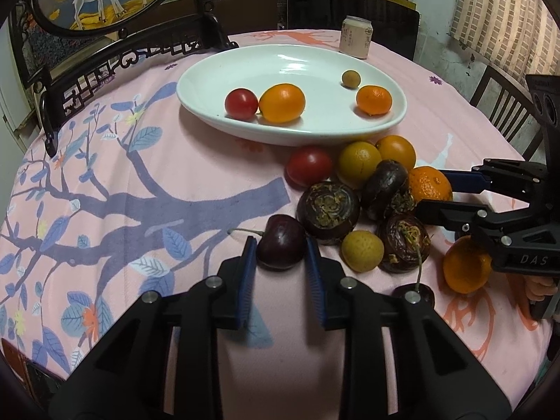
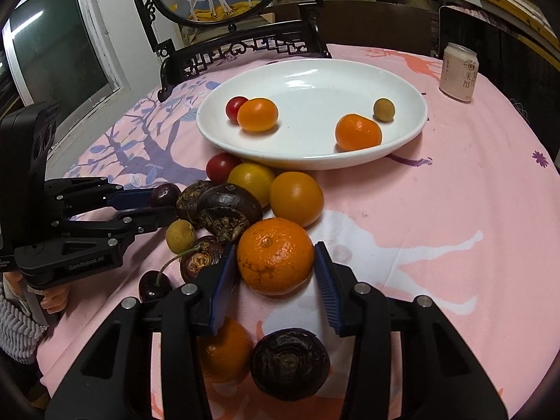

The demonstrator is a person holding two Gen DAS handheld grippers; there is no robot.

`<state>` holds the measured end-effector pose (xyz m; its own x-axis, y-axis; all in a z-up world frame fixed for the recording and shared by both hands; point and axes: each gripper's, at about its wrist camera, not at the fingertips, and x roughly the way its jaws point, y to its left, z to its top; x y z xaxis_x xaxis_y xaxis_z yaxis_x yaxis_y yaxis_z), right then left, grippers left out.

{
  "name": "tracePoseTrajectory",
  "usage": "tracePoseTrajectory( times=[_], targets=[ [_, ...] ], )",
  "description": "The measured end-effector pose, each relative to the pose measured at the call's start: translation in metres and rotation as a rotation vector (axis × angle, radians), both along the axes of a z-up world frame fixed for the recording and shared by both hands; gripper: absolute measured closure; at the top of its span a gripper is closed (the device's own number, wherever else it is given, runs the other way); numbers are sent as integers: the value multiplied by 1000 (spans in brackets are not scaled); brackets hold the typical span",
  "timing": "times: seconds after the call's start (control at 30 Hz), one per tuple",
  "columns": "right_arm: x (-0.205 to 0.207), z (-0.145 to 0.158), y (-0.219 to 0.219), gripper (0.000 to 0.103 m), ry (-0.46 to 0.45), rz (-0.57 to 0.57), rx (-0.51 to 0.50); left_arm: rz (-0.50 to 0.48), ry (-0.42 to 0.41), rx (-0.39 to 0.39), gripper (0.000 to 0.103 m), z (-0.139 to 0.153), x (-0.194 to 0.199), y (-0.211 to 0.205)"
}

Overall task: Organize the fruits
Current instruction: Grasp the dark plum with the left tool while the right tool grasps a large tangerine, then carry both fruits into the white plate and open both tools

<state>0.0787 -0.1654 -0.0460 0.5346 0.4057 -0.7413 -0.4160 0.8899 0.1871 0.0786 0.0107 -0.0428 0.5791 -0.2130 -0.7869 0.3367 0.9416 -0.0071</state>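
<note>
A white oval plate (image 1: pixel 245 66) (image 2: pixel 315 80) holds a red tomato (image 1: pixel 240 103), an orange kumquat (image 1: pixel 282 102), a mandarin (image 1: pixel 373 99) and a small longan (image 1: pixel 350 79). In front of it lies a pile of fruit on the pink cloth. My left gripper (image 1: pixel 281 248) is open, its blue pads either side of a dark cherry (image 1: pixel 281 246) (image 2: pixel 164 194) on the cloth. My right gripper (image 2: pixel 276 259) is open around a mandarin (image 2: pixel 275 255) (image 1: pixel 429 183); its pads stand just clear of the peel.
The pile holds several dark water chestnuts (image 1: pixel 328 207), a tomato (image 1: pixel 309 165), two kumquats (image 1: pixel 359 164), a longan (image 1: pixel 362 250), another cherry (image 2: pixel 154 288) and a mandarin (image 1: pixel 465 267). A drink can (image 2: pixel 459 71) stands behind the plate. A carved wooden screen (image 1: pixel 115 52) is back left.
</note>
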Motion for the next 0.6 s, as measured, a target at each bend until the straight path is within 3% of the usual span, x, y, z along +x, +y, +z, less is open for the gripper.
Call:
tracePoseTrajectory(
  times=[0.17,0.4,0.6],
  targets=[
    [1,4,-6,59,6,-22,18,13,-17,-22,74,5,-1,4],
    [3,28,-36,59,-46,-109,129,51,-96,-62,75,30,-4,13],
    [33,49,-48,59,-42,-173,213,99,-90,-105,75,54,38,17]
  ],
)
